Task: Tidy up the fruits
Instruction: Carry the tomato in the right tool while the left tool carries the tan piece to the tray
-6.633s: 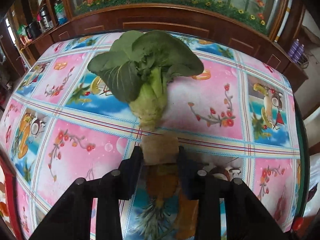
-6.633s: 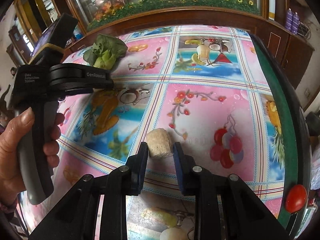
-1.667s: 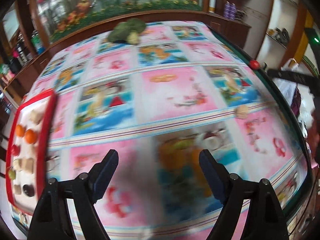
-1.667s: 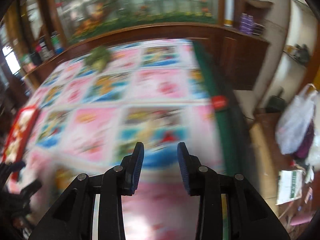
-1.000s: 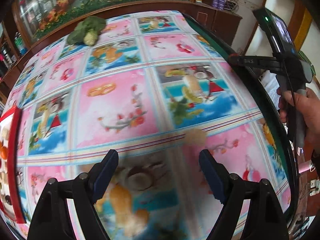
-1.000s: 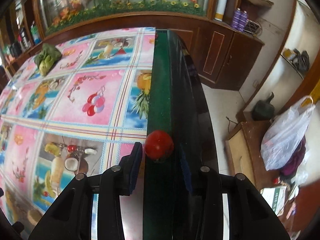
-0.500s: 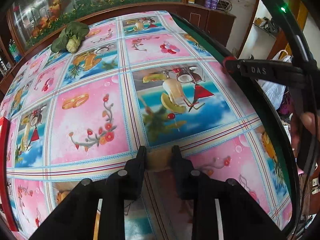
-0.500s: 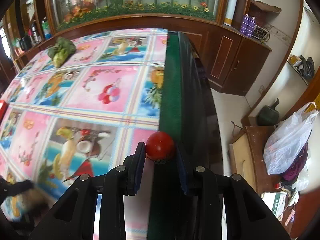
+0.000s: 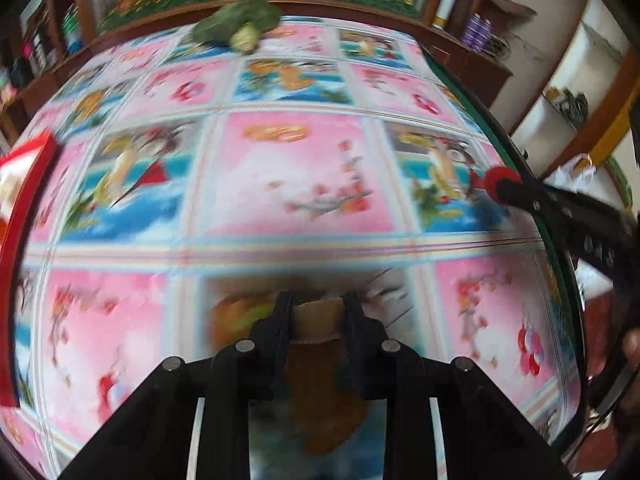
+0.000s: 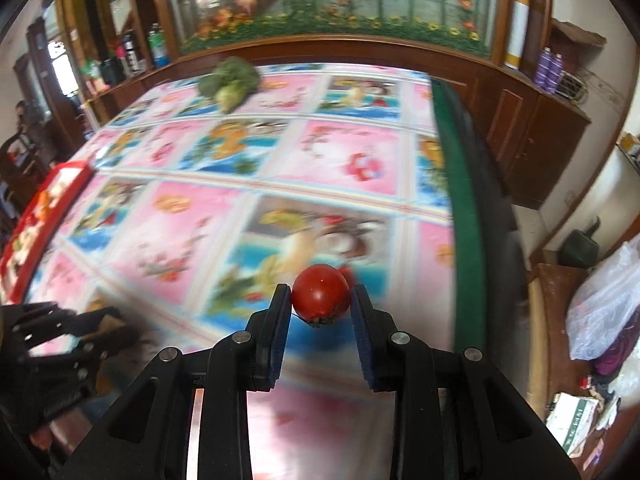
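Observation:
In the left wrist view my left gripper is shut on a tan, rough chunk of food, held just above the patterned tablecloth. The right wrist view shows my right gripper shut on a small red tomato, lifted over the cloth near the table's green right edge. That tomato also shows at the right of the left wrist view, at the tip of the right gripper. A red tray holding several fruit pieces lies at the left; its rim borders the left wrist view. The left gripper shows low at left.
A leafy green vegetable lies at the far side of the table, also seen as the vegetable in the left view. Wooden cabinets ring the table. A white plastic bag and clutter sit on the floor at right.
The left gripper shut on the tan chunk and carried it left across the cloth. The right gripper lifted the tomato off the green edge and moved it left over the cloth.

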### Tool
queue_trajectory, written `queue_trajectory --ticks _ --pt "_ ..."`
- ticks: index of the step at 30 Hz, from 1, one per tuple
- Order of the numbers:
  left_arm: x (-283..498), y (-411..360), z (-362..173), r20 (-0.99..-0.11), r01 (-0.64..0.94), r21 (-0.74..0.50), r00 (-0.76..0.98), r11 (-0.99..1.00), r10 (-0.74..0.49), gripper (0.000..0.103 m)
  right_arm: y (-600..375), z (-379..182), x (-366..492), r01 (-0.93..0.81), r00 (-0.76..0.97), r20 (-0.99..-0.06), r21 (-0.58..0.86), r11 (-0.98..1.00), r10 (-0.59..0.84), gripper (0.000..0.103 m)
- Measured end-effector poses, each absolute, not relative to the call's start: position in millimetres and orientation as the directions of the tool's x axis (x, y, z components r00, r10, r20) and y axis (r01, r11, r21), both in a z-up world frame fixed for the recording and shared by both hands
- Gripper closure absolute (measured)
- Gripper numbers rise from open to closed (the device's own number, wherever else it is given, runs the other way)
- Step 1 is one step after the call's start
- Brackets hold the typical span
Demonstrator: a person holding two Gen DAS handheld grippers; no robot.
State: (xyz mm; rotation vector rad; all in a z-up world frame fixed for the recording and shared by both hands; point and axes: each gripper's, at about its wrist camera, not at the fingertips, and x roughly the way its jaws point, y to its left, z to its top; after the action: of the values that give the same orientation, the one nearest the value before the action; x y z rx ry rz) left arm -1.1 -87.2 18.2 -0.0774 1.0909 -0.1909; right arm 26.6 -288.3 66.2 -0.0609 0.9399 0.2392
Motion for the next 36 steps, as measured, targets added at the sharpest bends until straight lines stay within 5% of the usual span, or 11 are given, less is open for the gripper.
queue_trajectory --ticks 14,36 --pt "-44.5 27.9 15.8 -0.859 0.017 -0.256 0.456 0.967 -0.235 0.075 -181.0 61.3 -30.1 -0.351 0.517 -0.812 0.088 0.932 0.271 0.073" --pt "-71.0 95.9 32.2 -0.825 -0.007 -0.286 0.51 0.958 -0.242 0.075 -87.4 62.0 -52.6 -0.459 0.451 -0.828 0.105 0.882 0.333 0.073"
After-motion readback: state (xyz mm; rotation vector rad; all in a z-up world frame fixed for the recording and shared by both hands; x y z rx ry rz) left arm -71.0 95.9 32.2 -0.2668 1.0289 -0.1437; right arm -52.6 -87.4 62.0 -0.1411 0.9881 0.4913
